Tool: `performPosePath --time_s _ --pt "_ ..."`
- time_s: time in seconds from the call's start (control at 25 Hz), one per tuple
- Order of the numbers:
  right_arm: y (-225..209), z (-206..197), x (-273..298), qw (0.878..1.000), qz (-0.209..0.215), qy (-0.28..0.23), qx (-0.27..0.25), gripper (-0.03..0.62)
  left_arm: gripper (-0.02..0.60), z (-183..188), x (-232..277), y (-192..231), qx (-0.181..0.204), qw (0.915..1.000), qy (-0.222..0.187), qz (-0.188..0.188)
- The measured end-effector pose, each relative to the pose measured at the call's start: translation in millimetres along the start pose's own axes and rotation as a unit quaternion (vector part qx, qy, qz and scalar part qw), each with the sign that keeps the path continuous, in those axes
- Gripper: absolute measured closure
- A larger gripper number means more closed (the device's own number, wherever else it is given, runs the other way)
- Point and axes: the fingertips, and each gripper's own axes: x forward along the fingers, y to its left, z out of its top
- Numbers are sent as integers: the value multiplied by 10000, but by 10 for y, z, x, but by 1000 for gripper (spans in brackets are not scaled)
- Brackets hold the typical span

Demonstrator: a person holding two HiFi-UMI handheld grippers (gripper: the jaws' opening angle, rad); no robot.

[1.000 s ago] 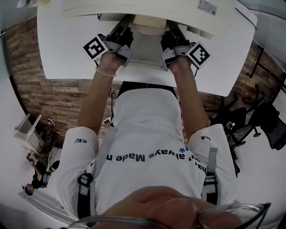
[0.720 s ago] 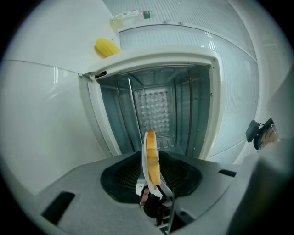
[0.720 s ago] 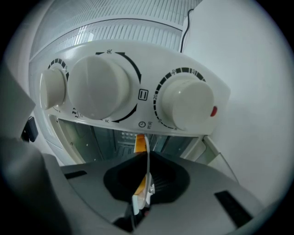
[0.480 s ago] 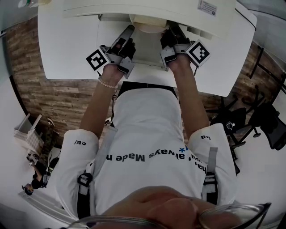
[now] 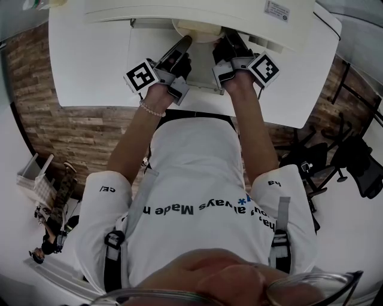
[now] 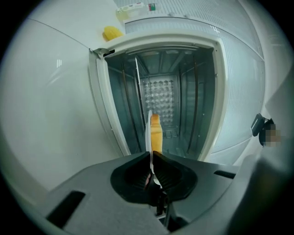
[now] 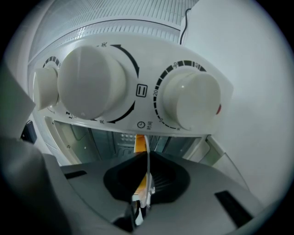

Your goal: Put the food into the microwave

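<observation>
A cream plate (image 5: 194, 30) lies half inside the open white microwave (image 5: 197, 11), between my two grippers. My left gripper (image 5: 182, 43) is shut on the plate's left rim. My right gripper (image 5: 226, 39) is shut on its right rim. In the left gripper view the thin white plate rim (image 6: 149, 131) stands edge-on in the shut left gripper (image 6: 151, 158), with orange food (image 6: 156, 131) on it before the grey oven cavity (image 6: 161, 92). In the right gripper view the plate rim (image 7: 147, 158) and orange food (image 7: 139, 142) sit in the shut right gripper (image 7: 146, 183).
The microwave stands at the far edge of a white table (image 5: 90, 66). Its two white control knobs (image 7: 92, 82) (image 7: 190, 98) fill the right gripper view, close above the jaws. A small yellow object (image 6: 112, 32) lies beside the microwave. The floor is brown wood (image 5: 60, 125).
My left gripper has swung right and forward toward the oven opening. The plate has gone deeper into the microwave. The right gripper has edged slightly forward.
</observation>
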Motion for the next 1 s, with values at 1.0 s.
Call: performPosePath --time_s 1.0 --pt "53 -212 -47 9993 268 242 -27 569 563 200 304 9 -483 9976 -480 -139"
